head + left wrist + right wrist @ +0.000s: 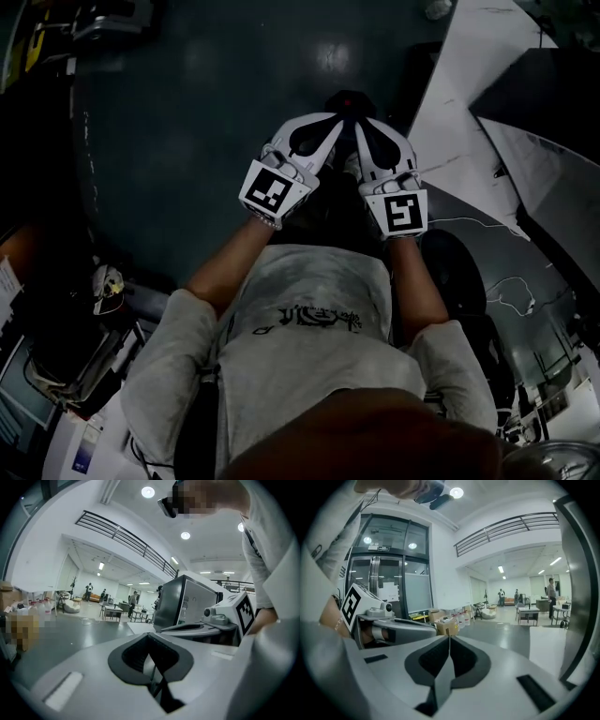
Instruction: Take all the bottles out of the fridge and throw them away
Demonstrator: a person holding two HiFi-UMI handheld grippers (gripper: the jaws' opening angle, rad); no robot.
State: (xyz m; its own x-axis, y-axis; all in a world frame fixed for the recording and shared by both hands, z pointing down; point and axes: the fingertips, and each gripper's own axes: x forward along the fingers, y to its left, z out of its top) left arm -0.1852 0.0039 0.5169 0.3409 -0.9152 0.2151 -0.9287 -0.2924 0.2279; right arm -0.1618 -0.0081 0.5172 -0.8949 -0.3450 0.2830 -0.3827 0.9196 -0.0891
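Note:
No bottle is held, and both grippers hang side by side in front of the person's chest, above the dark floor. My left gripper (328,124) (149,638) has its jaws together with nothing between them. My right gripper (367,129) (449,641) is shut too, pads meeting on nothing. Each gripper shows in the other's view: the right one (229,616) and the left one (389,630). A silver and black fridge-like cabinet (185,604) stands ahead on a white floor sheet (140,626). Its inside is hidden.
A white sheet (459,112) and a dark box (548,103) lie to the right on the floor. Cardboard boxes and white jugs (452,620) stand by glass doors (389,590). Tables (528,613) and people stand far off. Clutter and cables sit at lower left (94,356).

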